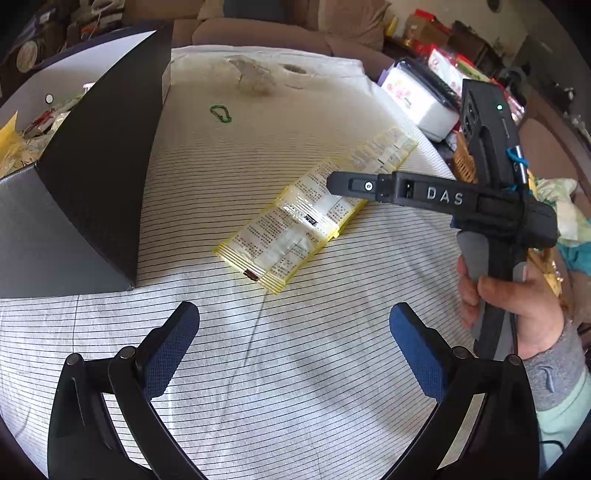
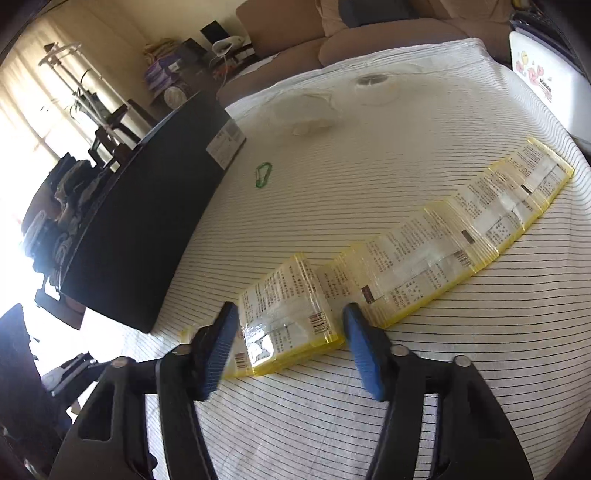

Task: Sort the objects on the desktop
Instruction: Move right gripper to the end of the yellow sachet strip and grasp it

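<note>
A strip of packets (image 2: 417, 254) lies on the worktop (image 2: 369, 406), running from near the middle toward the far right edge. To its left stands a box (image 1: 99, 177) with small items inside. Between the box and the strip, farther back, a clip (image 1: 221, 113) lies on the worktop. A container (image 1: 417, 96) sits beyond the worktop's far right corner. A couch (image 2: 369, 33) stands behind the worktop. The right gripper (image 2: 288, 350) straddles the strip's near end; the left gripper (image 1: 295, 332) is nearer, over bare worktop.

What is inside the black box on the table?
Over the rim of the black box, the left wrist view shows a jumble of small packets and papers, white, yellow and red. The box walls hide everything deeper and the bottom.
</note>
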{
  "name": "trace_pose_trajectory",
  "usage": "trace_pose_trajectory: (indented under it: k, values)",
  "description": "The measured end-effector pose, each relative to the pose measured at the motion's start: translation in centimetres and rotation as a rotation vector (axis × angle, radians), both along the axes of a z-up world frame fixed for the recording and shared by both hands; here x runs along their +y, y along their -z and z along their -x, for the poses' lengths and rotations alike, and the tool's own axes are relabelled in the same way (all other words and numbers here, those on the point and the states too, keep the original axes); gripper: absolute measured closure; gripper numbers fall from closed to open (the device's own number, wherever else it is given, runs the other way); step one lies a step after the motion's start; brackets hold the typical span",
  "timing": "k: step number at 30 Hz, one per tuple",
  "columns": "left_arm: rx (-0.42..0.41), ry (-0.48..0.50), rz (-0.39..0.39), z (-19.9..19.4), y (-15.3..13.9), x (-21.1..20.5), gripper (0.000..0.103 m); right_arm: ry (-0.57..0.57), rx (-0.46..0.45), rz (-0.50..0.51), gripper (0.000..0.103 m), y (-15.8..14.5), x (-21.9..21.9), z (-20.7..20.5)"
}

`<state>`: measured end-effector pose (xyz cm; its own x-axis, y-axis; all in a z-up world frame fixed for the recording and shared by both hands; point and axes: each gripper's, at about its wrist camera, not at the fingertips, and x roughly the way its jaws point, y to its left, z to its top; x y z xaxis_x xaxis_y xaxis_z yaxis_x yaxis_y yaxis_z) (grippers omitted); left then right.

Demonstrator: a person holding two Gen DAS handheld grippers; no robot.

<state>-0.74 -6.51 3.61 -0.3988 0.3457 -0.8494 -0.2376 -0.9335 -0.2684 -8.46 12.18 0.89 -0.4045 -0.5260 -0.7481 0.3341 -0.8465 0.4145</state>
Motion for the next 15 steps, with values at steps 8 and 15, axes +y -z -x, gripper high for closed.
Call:
trace_pose_trajectory:
  k: [8,15]
  values:
    - [-0.058,-0.037,0.024,0.0,1.8,-2.0,0.000,-0.014,0.077,-0.151,0.072,-1.4,-1.1,-0.6]
    - [-0.020,-0.070,-0.024,0.0,0.0,-4.0,0.000,-0.207,0.247,-0.191,0.038,-4.3,-4.4,-3.7]
